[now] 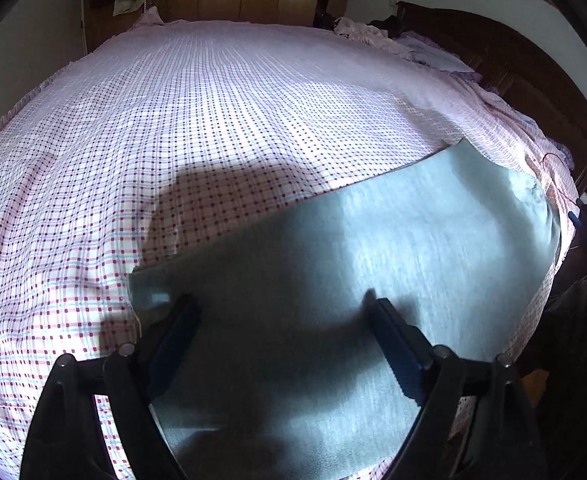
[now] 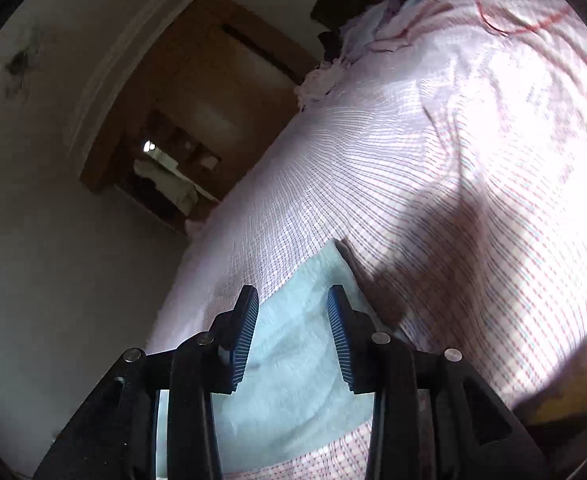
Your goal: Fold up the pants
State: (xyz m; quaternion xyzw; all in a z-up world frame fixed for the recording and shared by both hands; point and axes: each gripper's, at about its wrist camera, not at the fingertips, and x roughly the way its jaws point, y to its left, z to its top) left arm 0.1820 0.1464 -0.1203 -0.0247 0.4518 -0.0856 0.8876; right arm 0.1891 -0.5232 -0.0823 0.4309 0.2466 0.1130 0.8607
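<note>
- Lying flat near the bed's (image 1: 221, 112) front edge: light blue pants (image 1: 333, 264).
- Hovering over the pants, left gripper (image 1: 283, 312) spread wide, gripping nothing.
- Hanging above the pants' end, right gripper (image 2: 293, 300) partly open, holding nothing.

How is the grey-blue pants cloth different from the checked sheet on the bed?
The plain grey-blue pants have no pattern, while the pink-and-white checked bed sheet is crossed with red and blue lines. The pants cover only the near part of the bed, while the sheet spreads over the whole of it. The pants lie on top and the sheet lies underneath. Both are soft cloth lying mostly flat, partly in shadow.
</note>
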